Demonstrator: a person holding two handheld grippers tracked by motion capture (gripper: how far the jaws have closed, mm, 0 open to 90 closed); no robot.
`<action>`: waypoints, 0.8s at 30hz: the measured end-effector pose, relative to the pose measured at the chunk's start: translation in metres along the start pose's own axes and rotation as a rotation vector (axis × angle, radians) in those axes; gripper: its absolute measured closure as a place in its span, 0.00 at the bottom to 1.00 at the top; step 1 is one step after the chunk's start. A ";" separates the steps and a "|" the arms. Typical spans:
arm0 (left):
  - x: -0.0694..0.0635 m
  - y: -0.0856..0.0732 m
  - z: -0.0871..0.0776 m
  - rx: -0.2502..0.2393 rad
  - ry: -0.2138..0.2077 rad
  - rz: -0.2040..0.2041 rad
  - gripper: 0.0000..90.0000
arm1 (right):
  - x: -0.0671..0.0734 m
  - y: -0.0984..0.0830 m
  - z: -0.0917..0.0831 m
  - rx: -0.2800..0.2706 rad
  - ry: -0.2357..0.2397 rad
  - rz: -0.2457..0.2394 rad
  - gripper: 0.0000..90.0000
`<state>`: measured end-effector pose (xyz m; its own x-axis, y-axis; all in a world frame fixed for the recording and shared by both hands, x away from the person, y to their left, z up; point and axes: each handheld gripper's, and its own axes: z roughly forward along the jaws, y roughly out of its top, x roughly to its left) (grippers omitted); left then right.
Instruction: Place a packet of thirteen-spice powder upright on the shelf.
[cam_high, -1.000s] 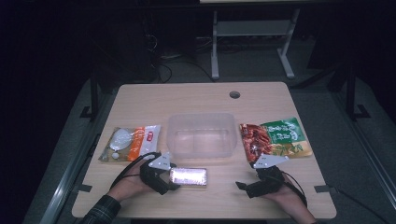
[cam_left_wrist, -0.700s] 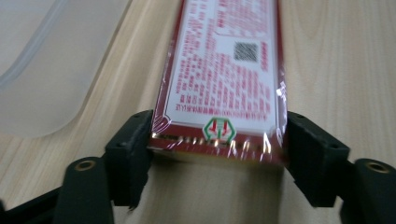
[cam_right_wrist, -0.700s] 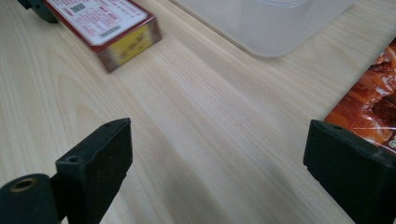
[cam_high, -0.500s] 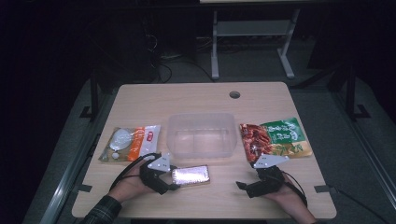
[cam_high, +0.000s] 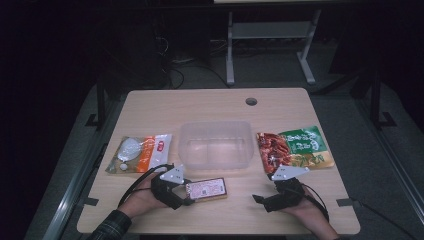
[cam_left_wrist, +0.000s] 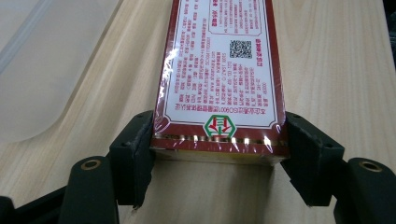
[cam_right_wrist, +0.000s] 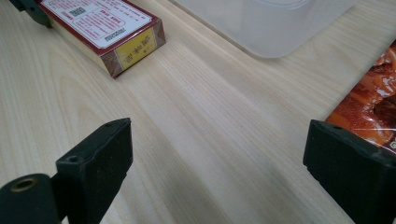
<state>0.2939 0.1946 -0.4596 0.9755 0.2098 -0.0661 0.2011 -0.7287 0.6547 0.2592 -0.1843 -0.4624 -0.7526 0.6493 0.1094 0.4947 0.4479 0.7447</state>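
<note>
A flat red box with a white printed label (cam_high: 206, 189) lies on the wooden table (cam_high: 200, 105), in front of a clear plastic container (cam_high: 215, 125). My left gripper (cam_high: 187, 192) has just been closing and is now shut on the box's near end. In the left gripper view both black pads (cam_left_wrist: 135, 144) press against the sides of the box (cam_left_wrist: 219, 70). My right gripper (cam_high: 262, 200) rests low at the front right, pointing left toward the box. In the right gripper view my right gripper (cam_right_wrist: 219, 154) stands wide open over bare wood, with the box (cam_right_wrist: 105, 28) farther off.
A white and orange food packet (cam_high: 140, 152) lies left of the container. A red and green snack packet (cam_high: 295, 147) lies to its right, and its edge (cam_right_wrist: 373, 102) sits by my right jaw. The table has a cable hole (cam_high: 251, 101) at the back.
The box has tilted very slightly between the left jaws. Both hands have stayed where they were.
</note>
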 end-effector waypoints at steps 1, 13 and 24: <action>0.000 0.000 -0.001 -0.004 -0.002 -0.008 0.36 | 0.000 0.000 0.000 0.000 0.000 0.001 0.09; 0.002 0.007 -0.022 -0.056 -0.005 -0.035 0.36 | 0.001 0.000 0.000 0.004 -0.001 -0.002 0.09; 0.012 0.027 -0.045 -0.067 0.014 -0.009 0.36 | 0.003 0.001 0.000 0.008 0.006 -0.016 0.09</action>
<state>0.3067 0.2072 -0.4086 0.9723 0.2252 -0.0621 0.2028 -0.6819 0.7028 0.2574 -0.1818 -0.4620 -0.7629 0.6385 0.1013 0.4859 0.4629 0.7414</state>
